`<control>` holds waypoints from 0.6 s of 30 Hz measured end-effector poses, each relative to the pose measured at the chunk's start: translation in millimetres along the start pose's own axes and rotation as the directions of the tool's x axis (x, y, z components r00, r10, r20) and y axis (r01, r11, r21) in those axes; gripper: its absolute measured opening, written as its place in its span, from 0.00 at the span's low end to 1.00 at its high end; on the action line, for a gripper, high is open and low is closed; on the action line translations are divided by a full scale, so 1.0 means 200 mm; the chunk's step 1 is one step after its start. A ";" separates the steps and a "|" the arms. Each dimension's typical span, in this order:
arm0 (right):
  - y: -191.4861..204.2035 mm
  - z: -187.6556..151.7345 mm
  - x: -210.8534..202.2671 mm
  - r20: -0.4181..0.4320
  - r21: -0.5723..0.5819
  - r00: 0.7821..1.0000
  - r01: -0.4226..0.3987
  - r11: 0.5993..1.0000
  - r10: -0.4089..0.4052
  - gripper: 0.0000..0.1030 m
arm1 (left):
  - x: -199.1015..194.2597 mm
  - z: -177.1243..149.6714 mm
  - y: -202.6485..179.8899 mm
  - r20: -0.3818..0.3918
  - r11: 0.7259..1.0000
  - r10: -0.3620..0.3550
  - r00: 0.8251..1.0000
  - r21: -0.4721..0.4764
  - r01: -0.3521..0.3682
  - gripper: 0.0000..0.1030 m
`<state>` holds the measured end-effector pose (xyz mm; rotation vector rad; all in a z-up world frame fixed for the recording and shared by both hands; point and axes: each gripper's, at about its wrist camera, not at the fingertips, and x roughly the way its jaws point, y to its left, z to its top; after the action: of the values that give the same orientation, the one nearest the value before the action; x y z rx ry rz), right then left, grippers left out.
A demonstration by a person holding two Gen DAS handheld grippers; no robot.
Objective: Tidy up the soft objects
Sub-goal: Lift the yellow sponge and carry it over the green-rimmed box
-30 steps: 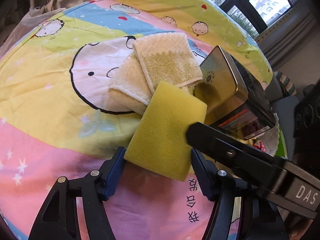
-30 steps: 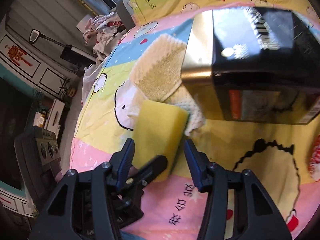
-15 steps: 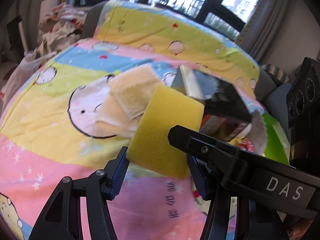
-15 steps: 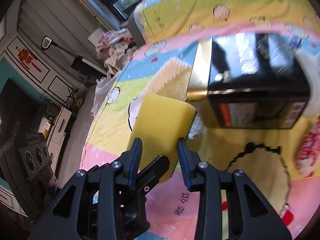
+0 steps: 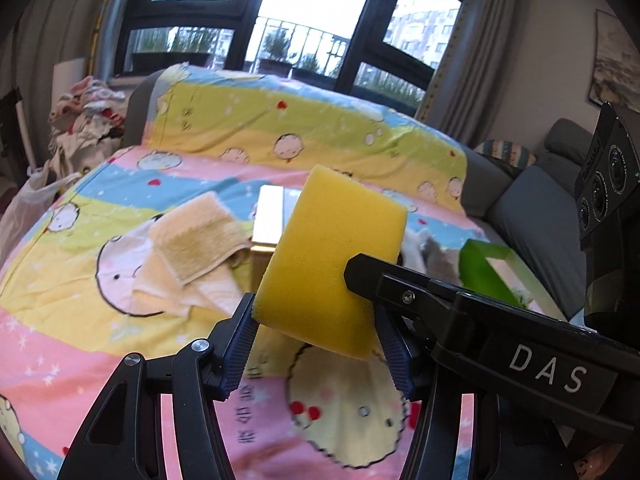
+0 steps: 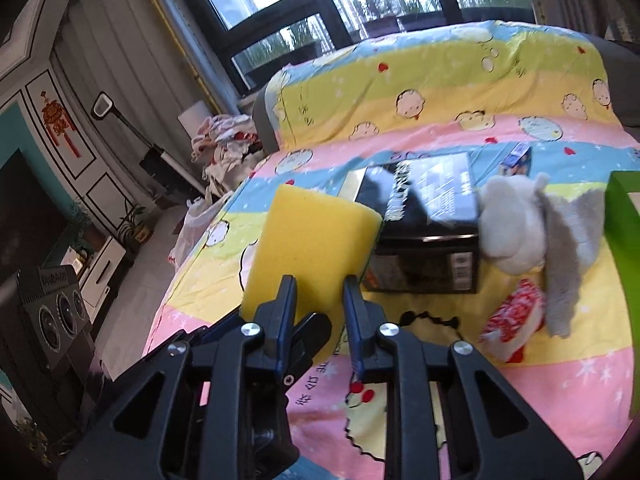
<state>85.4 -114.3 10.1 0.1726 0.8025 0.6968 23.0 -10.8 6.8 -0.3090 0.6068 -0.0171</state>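
Observation:
A yellow sponge (image 5: 328, 256) is held in the air above the bed. My left gripper (image 5: 316, 344) has its jaws against the sponge's two sides. My right gripper (image 6: 320, 316) is shut on the sponge (image 6: 308, 248) by its lower edge; one right finger crosses the left wrist view (image 5: 400, 292). Folded yellow towels (image 5: 192, 256) lie on the cartoon bedspread (image 5: 80, 320) to the left. A grey plush toy (image 6: 528, 232) and a red-and-white soft item (image 6: 516, 320) lie to the right of a black box (image 6: 428, 216).
A green bin (image 6: 624, 240) stands at the right edge; it also shows in the left wrist view (image 5: 492, 268). A small blue carton (image 6: 518, 160) lies behind the box. A clothes pile (image 5: 88, 120) sits at the bed's far left. A grey sofa (image 5: 540, 200) is at the right.
Both grippers have lifted the sponge off the bed and tilted upward, so the window and room now show. The right gripper's jaws have closed in on the sponge.

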 end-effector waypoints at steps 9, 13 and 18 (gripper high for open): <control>-0.20 0.07 -0.27 0.132 0.036 0.991 0.029 0.999 -0.034 0.22 | 0.02 0.08 -0.36 0.058 0.992 -0.068 0.996 0.106 0.062 0.57; -0.40 0.10 -0.44 0.213 0.128 0.975 0.041 0.991 -0.067 0.23 | 0.07 0.12 -0.59 0.069 0.978 -0.130 0.989 0.174 0.117 0.57; -0.63 0.08 -0.65 0.310 0.241 0.940 0.067 0.968 -0.142 0.24 | 0.14 0.13 -0.89 0.058 0.941 -0.221 0.974 0.276 0.197 0.57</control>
<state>97.6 -290.7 50.3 0.4383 0.5663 0.4564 74.5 -175.7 63.1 -0.1080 0.4744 -0.2875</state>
